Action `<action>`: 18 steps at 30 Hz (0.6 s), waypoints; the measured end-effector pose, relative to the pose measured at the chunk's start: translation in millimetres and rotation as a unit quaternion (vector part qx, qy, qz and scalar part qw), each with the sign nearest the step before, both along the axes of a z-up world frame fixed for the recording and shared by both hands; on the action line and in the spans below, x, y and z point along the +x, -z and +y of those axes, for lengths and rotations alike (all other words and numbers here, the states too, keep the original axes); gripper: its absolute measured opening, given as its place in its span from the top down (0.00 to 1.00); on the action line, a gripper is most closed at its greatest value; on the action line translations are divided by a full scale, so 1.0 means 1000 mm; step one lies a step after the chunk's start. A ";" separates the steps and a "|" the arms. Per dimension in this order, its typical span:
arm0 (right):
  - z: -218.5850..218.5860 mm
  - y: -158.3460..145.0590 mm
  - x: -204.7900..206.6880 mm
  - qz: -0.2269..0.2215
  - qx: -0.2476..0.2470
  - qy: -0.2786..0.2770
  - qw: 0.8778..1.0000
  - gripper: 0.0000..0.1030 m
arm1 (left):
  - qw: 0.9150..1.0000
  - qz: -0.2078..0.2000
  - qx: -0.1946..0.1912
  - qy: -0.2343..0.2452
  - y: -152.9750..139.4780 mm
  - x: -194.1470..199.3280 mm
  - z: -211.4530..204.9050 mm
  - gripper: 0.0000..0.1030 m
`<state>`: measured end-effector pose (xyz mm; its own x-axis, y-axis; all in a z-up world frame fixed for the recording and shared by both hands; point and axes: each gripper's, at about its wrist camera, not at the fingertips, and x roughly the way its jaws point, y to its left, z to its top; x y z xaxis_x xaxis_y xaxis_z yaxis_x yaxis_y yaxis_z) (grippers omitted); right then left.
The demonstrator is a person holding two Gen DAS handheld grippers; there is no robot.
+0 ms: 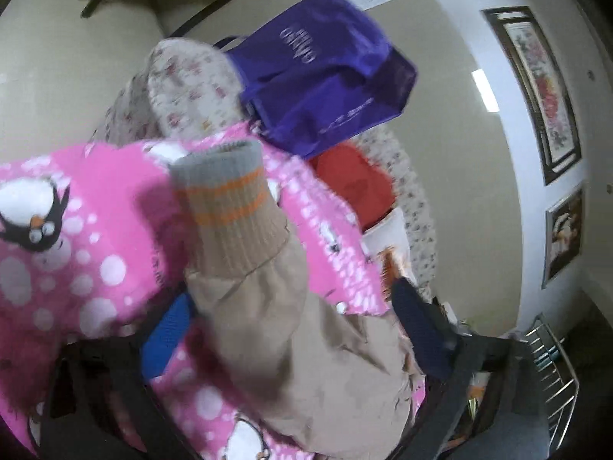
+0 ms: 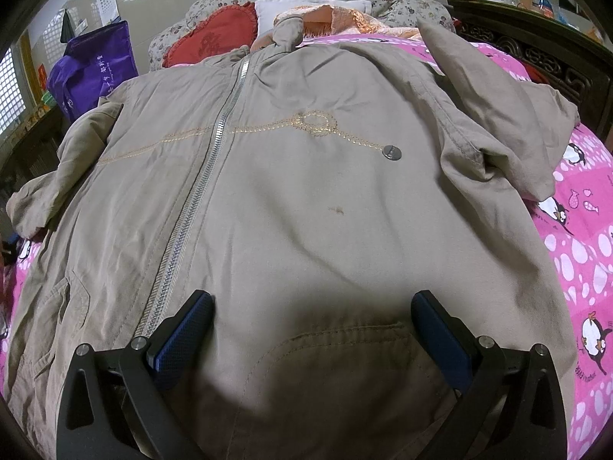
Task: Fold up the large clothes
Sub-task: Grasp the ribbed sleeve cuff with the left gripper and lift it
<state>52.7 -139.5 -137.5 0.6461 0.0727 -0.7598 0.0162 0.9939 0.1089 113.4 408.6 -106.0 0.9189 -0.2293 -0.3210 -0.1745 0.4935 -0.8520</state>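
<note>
The left gripper [image 1: 291,329] straddles the jacket [image 2: 306,199] sleeve [image 1: 268,299], pads not visibly pressing, ready to fold it; the right gripper [image 2: 312,329] hovers spread above the jacket's hem.

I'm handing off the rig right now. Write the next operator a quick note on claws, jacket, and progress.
Left claw: jaws spread around the jacket's sleeve near the ribbed cuff; pads not visibly pressing.
Right claw: open, empty, poised over the hem of the jacket.
The beige jacket lies flat, zipped, front up, on the pink penguin blanket.
Done: spread out. Left: fold both sleeves in, then the body.
</note>
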 end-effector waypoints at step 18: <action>-0.016 -0.004 -0.052 0.020 0.012 -0.030 0.999 0.00 | 0.986 0.041 0.164 -0.012 -0.058 -0.003 -0.031 0.90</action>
